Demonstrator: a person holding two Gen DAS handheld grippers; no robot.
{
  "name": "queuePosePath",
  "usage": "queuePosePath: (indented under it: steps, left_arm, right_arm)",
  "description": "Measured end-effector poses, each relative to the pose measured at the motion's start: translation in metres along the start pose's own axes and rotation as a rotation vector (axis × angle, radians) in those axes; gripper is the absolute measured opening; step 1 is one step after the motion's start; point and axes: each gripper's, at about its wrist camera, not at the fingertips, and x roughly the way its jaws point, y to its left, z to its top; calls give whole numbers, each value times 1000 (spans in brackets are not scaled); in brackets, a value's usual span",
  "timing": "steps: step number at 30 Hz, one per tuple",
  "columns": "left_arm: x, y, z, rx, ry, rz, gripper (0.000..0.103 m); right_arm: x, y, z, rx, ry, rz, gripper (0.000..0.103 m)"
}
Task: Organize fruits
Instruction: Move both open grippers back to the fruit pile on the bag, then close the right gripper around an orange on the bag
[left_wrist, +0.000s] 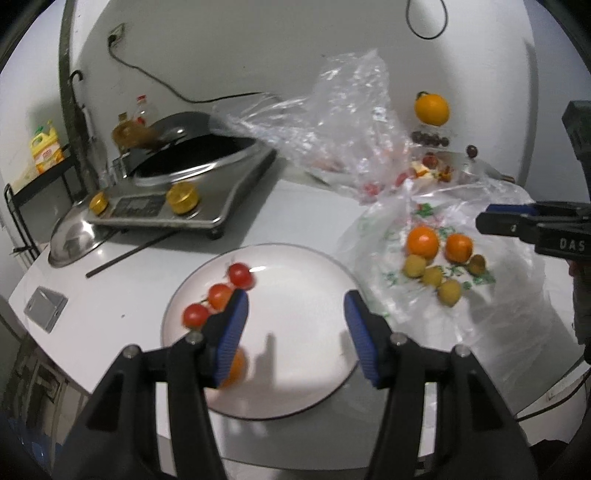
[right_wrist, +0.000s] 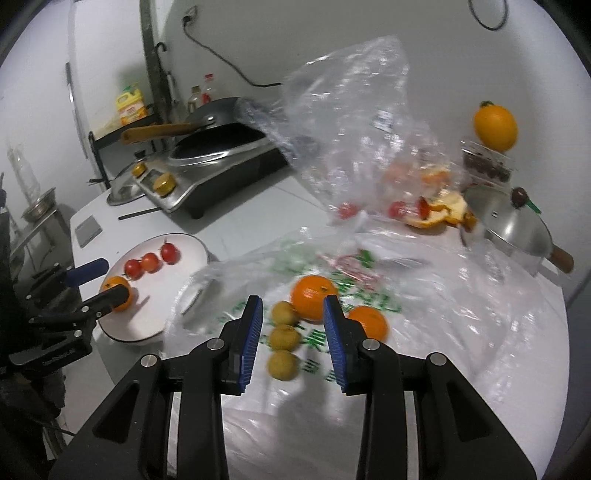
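A white plate (left_wrist: 303, 295) holds three red tomatoes (left_wrist: 219, 295) and one orange (left_wrist: 234, 365), which lies partly behind my left finger. My left gripper (left_wrist: 295, 321) is open and empty above the plate. It also shows in the right wrist view (right_wrist: 99, 280), beside the plate (right_wrist: 184, 247). On a printed plastic bag (right_wrist: 424, 317) lie two oranges (right_wrist: 314, 295) and several small yellow-green fruits (right_wrist: 284, 336). My right gripper (right_wrist: 293, 325) is open and empty just above them. In the left wrist view the right gripper (left_wrist: 484, 218) appears at the right edge, beyond the oranges (left_wrist: 423, 240).
An induction cooker (left_wrist: 184, 184) with a wok stands at the back left. A crumpled clear bag (right_wrist: 351, 129) with tomatoes and orange peel (right_wrist: 443, 210) lies behind. A pot lid (right_wrist: 517, 225), a box of dark fruit and a lemon (right_wrist: 495, 125) are at the back right.
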Motion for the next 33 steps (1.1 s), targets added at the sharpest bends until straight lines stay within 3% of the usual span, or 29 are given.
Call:
queuePosePath:
  steps: [6, 7, 9, 21, 29, 33]
  left_arm:
    - [0, -26, 12, 36, -14, -34, 57]
    - [0, -30, 13, 41, -15, -39, 65]
    - [0, -40, 17, 46, -25, -51, 70]
    - [13, -81, 33, 103, -22, -103, 70]
    - [19, -87, 37, 101, -23, -121, 70]
    - [23, -86, 37, 98, -19, -124, 70]
  right_arm:
    - [-4, -23, -9, 31, 0, -9, 36]
    - [-4, -26, -10, 35, 1, -10, 36]
    - [-3, -33, -12, 44, 1, -9, 36]
    - [21, -52, -22, 51, 53, 44, 36]
    - [38, -47, -13, 21, 67, 94, 36]
    - [50, -48, -10, 3, 89, 79, 36]
